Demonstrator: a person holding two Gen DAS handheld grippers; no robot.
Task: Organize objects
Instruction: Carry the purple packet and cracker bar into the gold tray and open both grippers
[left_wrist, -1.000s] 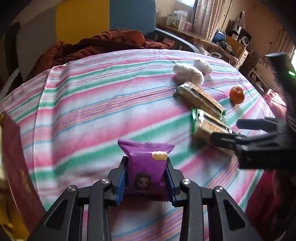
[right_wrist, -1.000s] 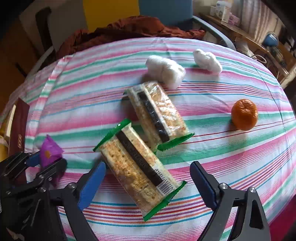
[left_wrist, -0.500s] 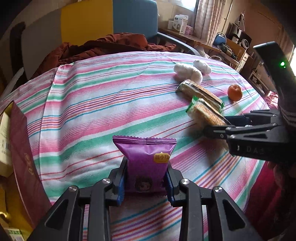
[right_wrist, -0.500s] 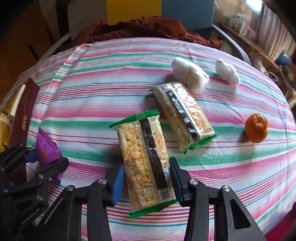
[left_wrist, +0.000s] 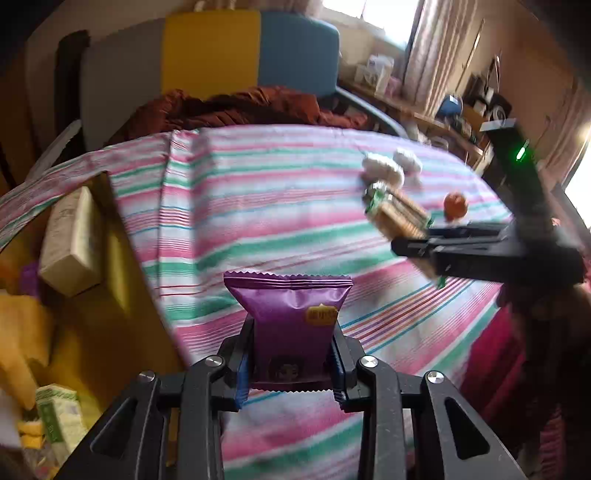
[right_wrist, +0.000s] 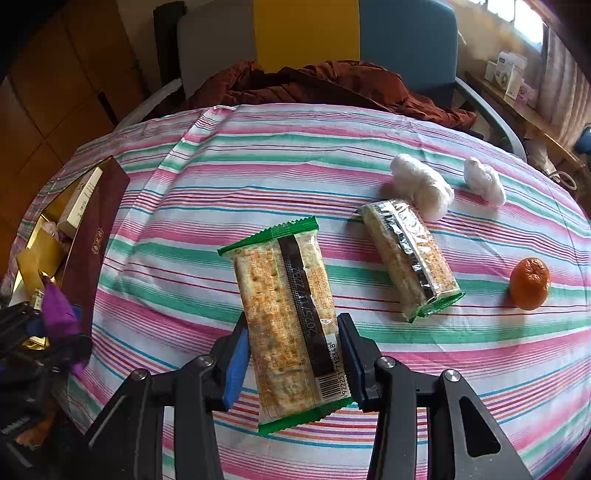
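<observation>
The left gripper (left_wrist: 291, 363) stays clamped on the purple snack packet (left_wrist: 290, 325), now swung toward the open box (left_wrist: 110, 258) at the table's left edge. The right gripper (right_wrist: 293, 354) has closed on the cracker pack (right_wrist: 288, 317) and lifted it off the striped cloth (right_wrist: 258, 177). Farther off lie the second cracker pack (right_wrist: 408, 258), the orange (right_wrist: 529, 283) and two white bundles (right_wrist: 421, 186).

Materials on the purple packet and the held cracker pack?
Purple snack packet: looks like glossy plastic film or foil laminate, with sheen and serrated seal edges. Cracker pack: clear plastic film, crackers visible through it, with green serrated ends and a dark printed seam strip.
</observation>
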